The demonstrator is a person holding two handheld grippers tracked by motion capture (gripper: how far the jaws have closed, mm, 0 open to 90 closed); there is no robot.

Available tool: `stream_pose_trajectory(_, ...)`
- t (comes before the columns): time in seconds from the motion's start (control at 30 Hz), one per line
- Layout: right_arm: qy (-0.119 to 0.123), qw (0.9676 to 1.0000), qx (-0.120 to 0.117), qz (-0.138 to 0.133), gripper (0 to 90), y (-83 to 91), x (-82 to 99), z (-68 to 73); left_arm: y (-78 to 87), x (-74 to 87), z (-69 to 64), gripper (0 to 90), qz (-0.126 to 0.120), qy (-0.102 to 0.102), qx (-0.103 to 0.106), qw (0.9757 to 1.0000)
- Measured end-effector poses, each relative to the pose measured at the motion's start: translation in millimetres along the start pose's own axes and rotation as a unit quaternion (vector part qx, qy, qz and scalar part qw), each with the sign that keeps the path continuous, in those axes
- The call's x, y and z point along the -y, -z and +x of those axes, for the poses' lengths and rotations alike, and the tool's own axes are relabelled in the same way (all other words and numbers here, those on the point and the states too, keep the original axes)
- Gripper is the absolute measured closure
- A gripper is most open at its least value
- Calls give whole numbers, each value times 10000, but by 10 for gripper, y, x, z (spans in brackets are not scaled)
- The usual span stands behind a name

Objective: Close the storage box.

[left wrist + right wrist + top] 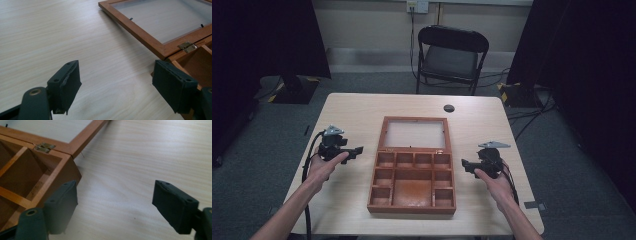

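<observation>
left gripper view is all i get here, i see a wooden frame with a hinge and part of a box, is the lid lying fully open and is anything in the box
Observer: Yes. In the high view the glass-panelled lid lies flat on the table, hinged back from the wooden box.
Operator: and the contents
Observer: The compartments look empty: a row of four small ones at the back, small ones down each side, one large one in the middle.
Operator: where's the other gripper
Observer: The right gripper is held at the box's right side, jaws apart, nothing between them. In its own view the box's hinged corner sits just by one jaw.
</observation>
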State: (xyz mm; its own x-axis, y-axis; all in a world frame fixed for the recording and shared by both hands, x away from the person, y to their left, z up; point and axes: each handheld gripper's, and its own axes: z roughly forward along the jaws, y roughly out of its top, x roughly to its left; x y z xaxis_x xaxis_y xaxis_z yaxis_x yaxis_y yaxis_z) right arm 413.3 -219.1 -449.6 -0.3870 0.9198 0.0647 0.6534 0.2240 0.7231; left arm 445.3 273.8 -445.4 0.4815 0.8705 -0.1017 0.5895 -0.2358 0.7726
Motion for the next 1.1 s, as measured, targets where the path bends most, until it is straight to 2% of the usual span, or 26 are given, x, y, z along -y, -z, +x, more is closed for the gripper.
stream_pose_trajectory(0.03,29,10000,-22,-15,222,-18,-58,11,-17,-16,-2,222,9,28,31,10000)
stream_pose_trajectory(0.1,31,10000,-23,-6,223,-27,-98,17,-75,-74,-8,222,142,131,286,9994)
stream_pose_trajectory(0.13,-2,10000,-96,-3,214,-51,-183,33,-112,-143,-35,221,126,105,392,9991)
stream_pose_trajectory(0.17,-2,10000,-96,-3,214,-51,-183,33,-112,-143,-35,220,126,105,392,9991)
stream_pose_trajectory(0.27,-43,9994,-342,-11,208,-128,-368,94,-138,-274,-81,220,-12,58,428,9991)
stream_pose_trajectory(0.33,-12,9993,-376,-39,209,-151,-411,115,-155,-367,-114,221,-105,54,435,9990)
stream_pose_trajectory(0.47,-39,9982,-602,-61,194,-260,-614,190,-219,-513,-181,221,-110,-93,421,9990)
stream_pose_trajectory(0.53,-15,9981,-597,-116,183,-364,-754,242,-276,-516,-196,221,-111,-46,430,9990)
stream_pose_trajectory(0.6,-4,9981,-597,-118,185,-406,-784,249,-365,-464,-202,221,95,-11,429,9990)
stream_pose_trajectory(0.63,-40,9980,-630,-99,190,-454,-798,246,-403,-435,-204,222,241,-39,362,9990)
stream_pose_trajectory(0.67,-127,9975,-688,-29,186,-504,-798,238,-433,-406,-208,222,315,-28,379,9988)
stream_pose_trajectory(0.7,-183,9970,-756,35,182,-549,-789,229,-452,-380,-204,222,312,-23,436,9986)
stream_pose_trajectory(0.77,-293,9961,-815,154,181,-627,-758,212,-488,-339,-198,222,266,188,575,9978)
stream_pose_trajectory(0.83,-410,9956,-805,250,180,-692,-725,197,-528,-318,-193,222,273,285,674,9969)
stream_pose_trajectory(0.9,-526,9948,-827,292,176,-762,-700,185,-577,-307,-195,222,332,339,701,9964)
stream_pose_trajectory(1.0,-547,9945,-798,403,166,-857,-675,190,-644,-307,-223,222,378,491,698,9956)
stream_pose_trajectory(1.07,-571,9939,-810,480,154,-906,-660,201,-695,-316,-209,222,461,718,775,9933)
stream_pose_trajectory(1.1,-585,9935,-855,473,144,-925,-656,201,-717,-322,-212,222,437,714,764,9936)
